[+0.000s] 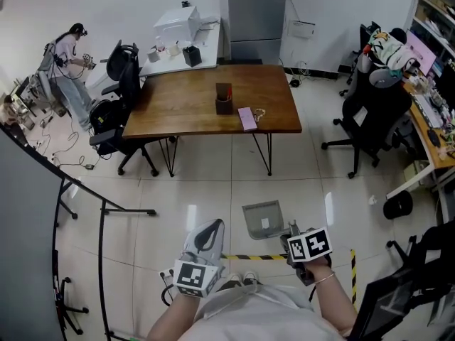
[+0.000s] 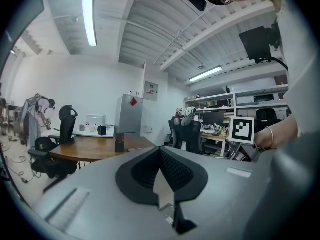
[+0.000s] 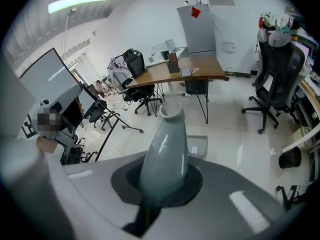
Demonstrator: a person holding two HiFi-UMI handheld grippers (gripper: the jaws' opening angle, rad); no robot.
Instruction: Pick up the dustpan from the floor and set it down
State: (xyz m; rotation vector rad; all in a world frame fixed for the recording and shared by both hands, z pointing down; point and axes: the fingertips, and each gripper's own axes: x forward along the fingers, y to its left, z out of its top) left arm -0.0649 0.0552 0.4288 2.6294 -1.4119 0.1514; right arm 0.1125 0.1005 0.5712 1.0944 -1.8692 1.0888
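1. dustpan (image 1: 264, 220): grey, lying flat on the white tiled floor (image 1: 213, 190), in the open space between the wooden desk (image 1: 178, 112) and the person holding the tools. There is a white label (image 1: 264, 224) in the middle of the pan. Not lifted.
2. It sits just past the yellow-black striped tape (image 1: 249, 256), on the desk side of it.
3. right hand-held gripper (image 1: 293, 227): clenched, jaws pressed together, with no part of the dustpan in them. It is tilted steeply down at the floor.
4. Head view: the dustpan shows just left of the right tip and slightly ahead of it. The hand-held gripper is up by the person's body and the pan is down on the tiles, so they are apart with no contact.
5. Right gripper view: the pan lies on the floor beyond the jaws, just right of their line. Its left edge is hidden behind them.
6. left hand-held gripper (image 1: 215, 227): jaws closed to a point with nothing between them. It is held roughly level and aimed toward the desk. The dustpan lies to the right of its tip, apart from it.
7. A black office chair (image 1: 370, 112) stands off to the right, well apart from the dustpan.
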